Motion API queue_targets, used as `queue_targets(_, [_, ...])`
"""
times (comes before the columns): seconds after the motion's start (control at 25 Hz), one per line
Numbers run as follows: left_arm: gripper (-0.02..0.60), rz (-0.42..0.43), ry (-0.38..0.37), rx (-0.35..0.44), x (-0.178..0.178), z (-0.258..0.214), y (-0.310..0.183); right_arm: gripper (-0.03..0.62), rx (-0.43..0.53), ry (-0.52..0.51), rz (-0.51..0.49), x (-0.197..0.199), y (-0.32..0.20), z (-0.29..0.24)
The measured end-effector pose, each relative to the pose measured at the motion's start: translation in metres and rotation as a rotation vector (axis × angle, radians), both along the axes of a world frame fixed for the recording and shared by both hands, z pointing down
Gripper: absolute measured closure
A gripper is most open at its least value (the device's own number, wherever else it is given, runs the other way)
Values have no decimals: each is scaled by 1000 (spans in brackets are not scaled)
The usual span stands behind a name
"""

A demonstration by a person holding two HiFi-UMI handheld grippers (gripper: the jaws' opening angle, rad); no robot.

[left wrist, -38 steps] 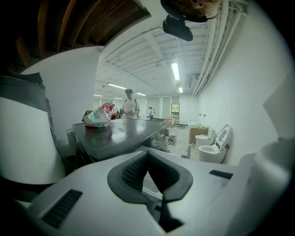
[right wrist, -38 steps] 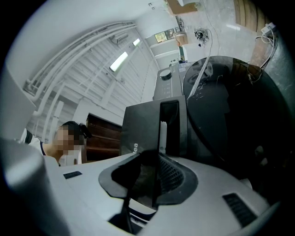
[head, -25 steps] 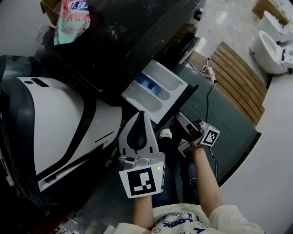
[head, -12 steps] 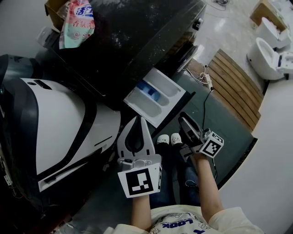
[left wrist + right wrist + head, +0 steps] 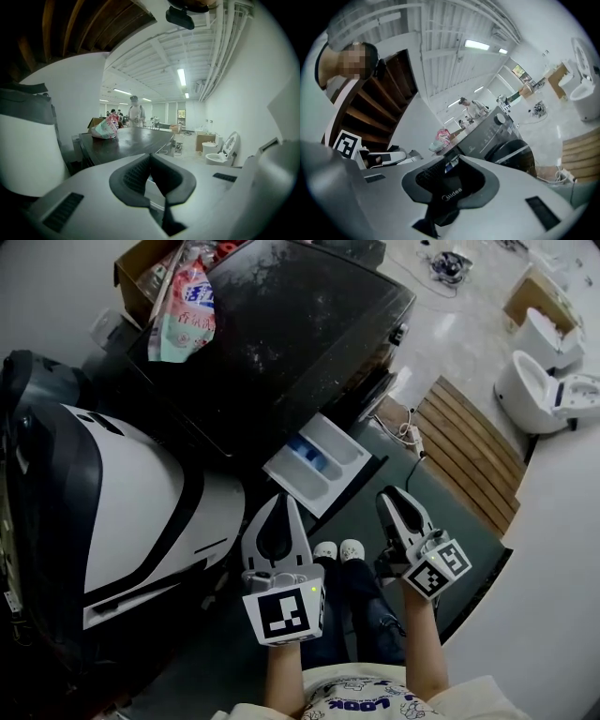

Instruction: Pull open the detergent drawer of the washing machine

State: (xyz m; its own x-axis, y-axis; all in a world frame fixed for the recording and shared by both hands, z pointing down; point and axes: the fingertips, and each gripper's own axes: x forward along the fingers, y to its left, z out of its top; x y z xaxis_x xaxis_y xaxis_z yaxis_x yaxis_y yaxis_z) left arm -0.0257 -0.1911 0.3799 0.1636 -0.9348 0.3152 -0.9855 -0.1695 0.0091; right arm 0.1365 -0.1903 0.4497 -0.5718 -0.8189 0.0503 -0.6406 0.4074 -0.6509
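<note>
The dark washing machine has its white detergent drawer pulled out, with a blue insert showing in it. My left gripper sits just in front of the drawer's near-left corner and is shut on nothing; in the left gripper view its tips meet over the machine's top. My right gripper hovers right of the drawer, clear of it. Its jaws are closing with nothing between them; in the right gripper view a narrow gap still shows between them, with the machine's front behind.
A detergent bag and a cardboard box lie on the machine's top. A large white and black appliance stands at the left. Wooden slats and a toilet are at the right. My shoes are below the drawer.
Both grippers have risen and drawn back from the drawer. The right one has rolled so its marker cube faces up, and its jaws have narrowed. The drawer stays open.
</note>
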Motion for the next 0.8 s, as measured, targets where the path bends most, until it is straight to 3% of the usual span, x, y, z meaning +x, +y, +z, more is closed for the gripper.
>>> queue_targets(0.2, [568,-61,64,77,-8,-39,-2,548,63,191,35,-2,-4,-50])
queue_targets(0.4, [568,-53,42,110,-16,-76,3,565,106,333,50,-8,-9,-94])
queue_targets(0.56, [568,-58,47,163,-22,-105,3,565,152,393,48,-18,-10,-127])
queue_targets(0.8, [568,-42,-4,175,-28,-139,12,574,244,448,60,-29,-10,-179])
